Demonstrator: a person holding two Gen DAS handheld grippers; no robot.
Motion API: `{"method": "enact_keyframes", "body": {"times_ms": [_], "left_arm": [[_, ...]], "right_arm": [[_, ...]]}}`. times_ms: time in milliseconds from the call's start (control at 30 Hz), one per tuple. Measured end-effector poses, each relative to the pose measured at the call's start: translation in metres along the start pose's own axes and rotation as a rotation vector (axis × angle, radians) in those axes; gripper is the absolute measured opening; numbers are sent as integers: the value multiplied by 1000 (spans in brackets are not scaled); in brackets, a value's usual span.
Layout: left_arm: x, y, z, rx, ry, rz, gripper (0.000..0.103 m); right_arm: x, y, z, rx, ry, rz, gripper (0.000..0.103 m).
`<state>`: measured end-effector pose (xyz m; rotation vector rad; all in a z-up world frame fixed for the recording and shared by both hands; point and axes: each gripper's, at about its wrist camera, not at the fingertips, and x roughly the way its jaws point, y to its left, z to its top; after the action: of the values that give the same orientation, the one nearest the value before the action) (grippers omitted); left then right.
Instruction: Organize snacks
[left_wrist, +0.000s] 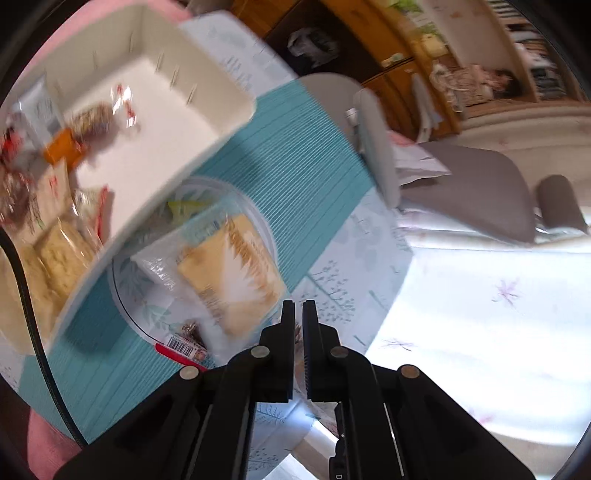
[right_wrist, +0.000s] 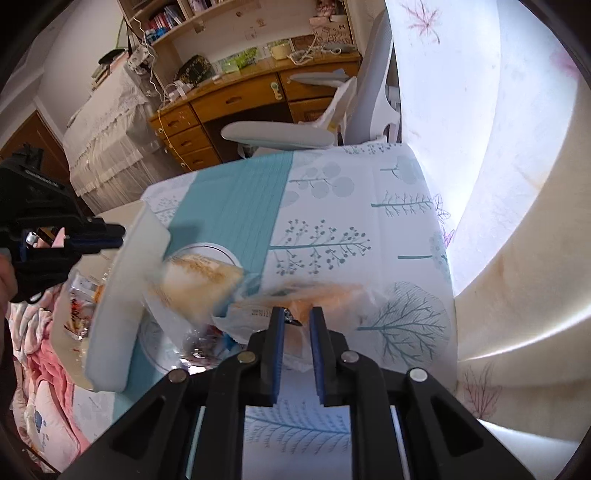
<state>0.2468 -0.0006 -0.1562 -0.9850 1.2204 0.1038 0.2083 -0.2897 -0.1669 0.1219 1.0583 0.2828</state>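
Note:
My left gripper is shut with nothing between its jaws, raised above the table's near right side. To its upper left stands a white bin holding several wrapped snacks. Below the bin's corner a glass plate carries a yellow-and-white snack pack and a red pack with a barcode. My right gripper is shut on an orange snack in a clear wrapper, lifted off the tablecloth. In the right wrist view the left gripper hovers beside the bin, with the plate behind.
A teal mat crosses the tree-print tablecloth. A grey office chair stands at the table's far edge, with a wooden desk beyond. Pink bedding lies left of the table. White fabric hangs on the right.

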Motion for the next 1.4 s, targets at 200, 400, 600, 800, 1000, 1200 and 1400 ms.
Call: {"method": "enact_keyframes", "body": {"times_ms": [200,400,600,800,1000,1200,1400], "left_arm": [[-47,-14,-4,107,-21,-15,2],[-63,-13,-17,212,11,31,2],[-52,-6,-32,295,69,110,8],[-39,-7,-38,347,111,175,23],[-18,-9,-31,366,145,233,57],[21,-3,-18,301,202,260,83],[65,9,-4,189,200,232,84]], "right_arm": [[-25,24,-3,-37,-85,39,0],[-39,49,-9,-69,-121,69,0],[-41,48,-16,2,-87,89,0],[-30,34,-21,71,8,88,3],[-13,16,-25,169,80,105,47],[9,6,-29,262,142,65,66],[38,-18,-32,417,216,7,71]]}}
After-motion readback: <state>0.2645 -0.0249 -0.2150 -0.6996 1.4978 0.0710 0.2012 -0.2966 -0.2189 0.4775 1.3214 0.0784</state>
